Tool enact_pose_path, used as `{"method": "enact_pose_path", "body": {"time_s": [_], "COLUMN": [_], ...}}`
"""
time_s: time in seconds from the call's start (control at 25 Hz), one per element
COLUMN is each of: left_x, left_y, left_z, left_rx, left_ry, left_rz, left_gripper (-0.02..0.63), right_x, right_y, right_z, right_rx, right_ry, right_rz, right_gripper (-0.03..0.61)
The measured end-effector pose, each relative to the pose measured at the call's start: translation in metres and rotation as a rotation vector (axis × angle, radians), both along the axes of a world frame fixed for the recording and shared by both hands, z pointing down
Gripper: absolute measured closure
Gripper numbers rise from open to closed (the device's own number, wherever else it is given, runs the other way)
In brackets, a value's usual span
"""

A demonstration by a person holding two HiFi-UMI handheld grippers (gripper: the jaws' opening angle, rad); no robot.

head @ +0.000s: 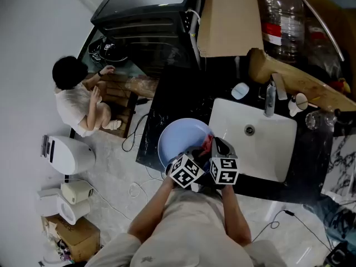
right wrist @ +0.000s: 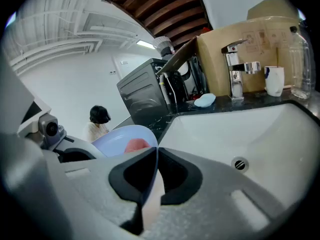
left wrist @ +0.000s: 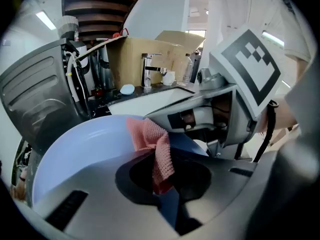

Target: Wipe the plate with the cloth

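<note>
The right claw (right wrist: 154,156) is gripping the plate (head: 178,141) by its near rim. Its jaws are pressing almost together, and the thin pale blue edge is running through the slit between them. I judge this hold is anchoring the dish so that it is not sliding under pressure.

In the head view the plate is sitting at lower centre of the frame, over the edge of the dark worktop (head: 167,102) and just left of the white sink (head: 261,149).

The left claw (left wrist: 162,176) is pinching the cloth (left wrist: 152,144), a pink knitted rag. Its jaws are nearly together around a hanging fold, and the rest is bunching against the plate's inner face. One tool seems to be steadying and the other rubbing, so wiping is probably under way or about to begin.

The marker cubes are showing only black-and-white square patterns, no letters. A bottle (head: 281,21) at upper right is carrying a red label, and a cardboard box (right wrist: 250,49) is showing faint print. Neither is reading clearly.
</note>
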State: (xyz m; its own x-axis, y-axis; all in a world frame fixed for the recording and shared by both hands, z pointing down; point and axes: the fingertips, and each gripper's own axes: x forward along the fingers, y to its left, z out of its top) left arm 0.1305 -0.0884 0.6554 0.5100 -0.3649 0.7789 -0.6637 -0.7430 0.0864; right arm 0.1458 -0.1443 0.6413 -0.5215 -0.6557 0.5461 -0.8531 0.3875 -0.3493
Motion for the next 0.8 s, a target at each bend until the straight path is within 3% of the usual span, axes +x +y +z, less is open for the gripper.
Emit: {"method": "enact_pose_path", "body": {"time_s": [0.2,0.8], "left_x": [0.001,-0.003], "left_y": [0.007,0.044], "left_z": [0.0,-0.002], "left_rx": [-0.02,-0.116], "left_ry": [0.007,0.034], "left_rz": [0.054,0.327], "left_gripper": [0.58,0.58], "right_x": [0.0,0.0], "right_y": [0.0,0.004], "right_z": [0.0,0.0], "right_rx": [0.007,0.001], "right_ry": [0.0,0.02], "right_rz": [0.039,0.182], "right_gripper": [0.561,0.561]}}
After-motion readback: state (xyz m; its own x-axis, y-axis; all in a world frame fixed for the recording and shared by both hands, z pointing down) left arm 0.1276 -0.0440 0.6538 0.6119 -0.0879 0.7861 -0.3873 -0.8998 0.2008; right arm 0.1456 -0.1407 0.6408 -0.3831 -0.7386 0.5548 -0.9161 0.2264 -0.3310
